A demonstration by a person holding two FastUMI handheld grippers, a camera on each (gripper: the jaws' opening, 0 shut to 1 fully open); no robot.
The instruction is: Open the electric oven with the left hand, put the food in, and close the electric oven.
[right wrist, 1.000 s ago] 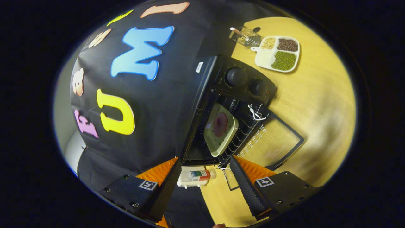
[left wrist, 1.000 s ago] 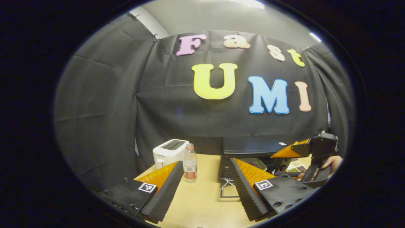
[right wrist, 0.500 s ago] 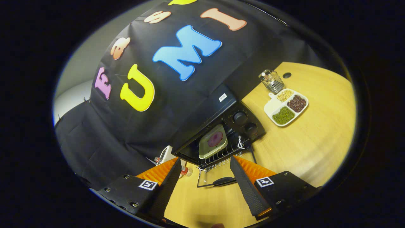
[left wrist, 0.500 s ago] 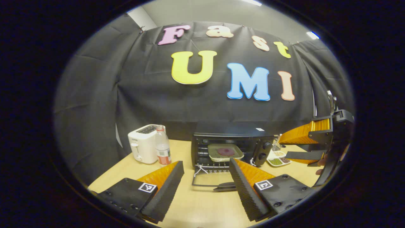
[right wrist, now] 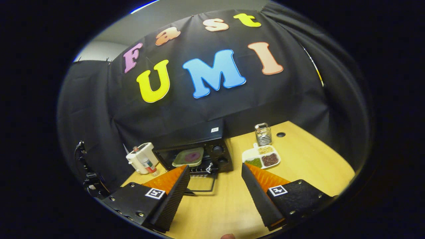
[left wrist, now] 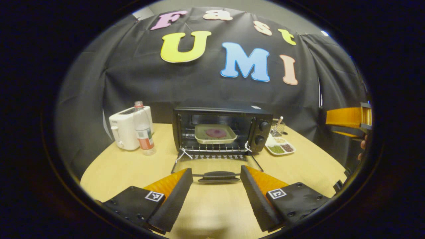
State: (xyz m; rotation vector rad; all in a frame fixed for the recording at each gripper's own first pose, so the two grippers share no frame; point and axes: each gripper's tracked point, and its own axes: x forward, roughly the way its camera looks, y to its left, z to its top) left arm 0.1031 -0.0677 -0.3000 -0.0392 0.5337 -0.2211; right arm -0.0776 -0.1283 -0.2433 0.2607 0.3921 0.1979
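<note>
A black electric oven (left wrist: pixel 221 127) (right wrist: pixel 196 151) stands on the wooden table with its glass door (left wrist: pixel 217 166) folded down flat. Inside, on the wire rack, rests a pale tray of food (left wrist: pixel 215 133) (right wrist: pixel 188 157) with a dark pink patch. My left gripper (left wrist: pixel 216 196) is open and empty, just in front of the door's handle (left wrist: pixel 219 176). My right gripper (right wrist: pixel 215 196) is open and empty, high above the table and well back from the oven. In the left gripper view, the right gripper (left wrist: pixel 348 121) shows at the right edge with a hand on it.
A white toaster (left wrist: pixel 127 127) and a plastic bottle (left wrist: pixel 143 131) stand left of the oven. A divided dish of beans (left wrist: pixel 279 147) (right wrist: pixel 261 158) and a wire holder (right wrist: pixel 263 134) sit to its right. Bare table lies in front of both grippers.
Both grippers have pulled back from the oven. The right gripper's view has rolled from sideways to nearly level. The tray stays inside, and the door stays down.
</note>
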